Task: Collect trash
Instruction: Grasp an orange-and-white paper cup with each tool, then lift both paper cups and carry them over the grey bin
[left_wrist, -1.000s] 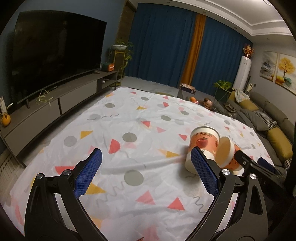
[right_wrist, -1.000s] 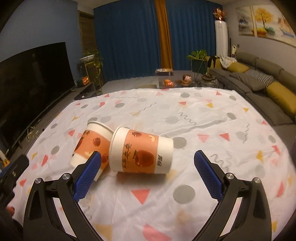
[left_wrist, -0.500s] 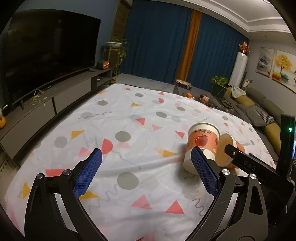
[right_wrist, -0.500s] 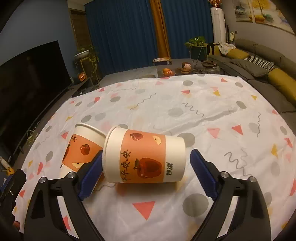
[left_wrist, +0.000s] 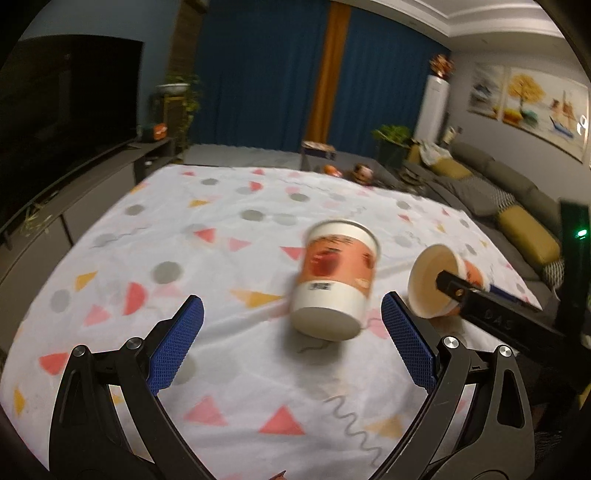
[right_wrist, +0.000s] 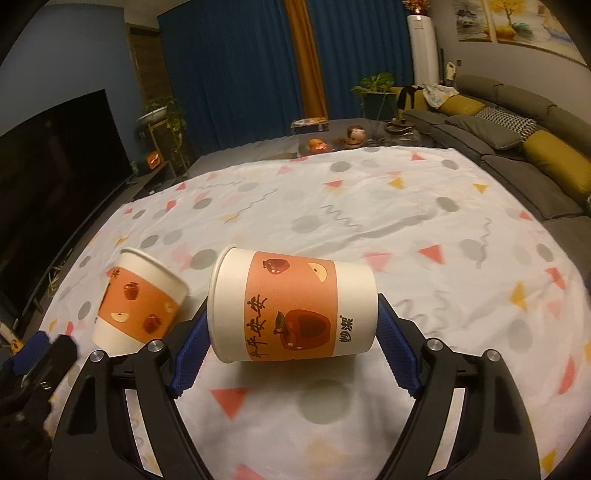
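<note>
the right hand-held gripper has just been closing and its pads now press both ends of the near cup, rim at its left pad, base at its right, long axis crosswise between the jaws. the far cup lies on the tabletop to its left. the left hand-held gripper is wide open and empty; that cup lies just ahead, toward its right finger, base first, axis along its reach. the left one is nearer.
</note>
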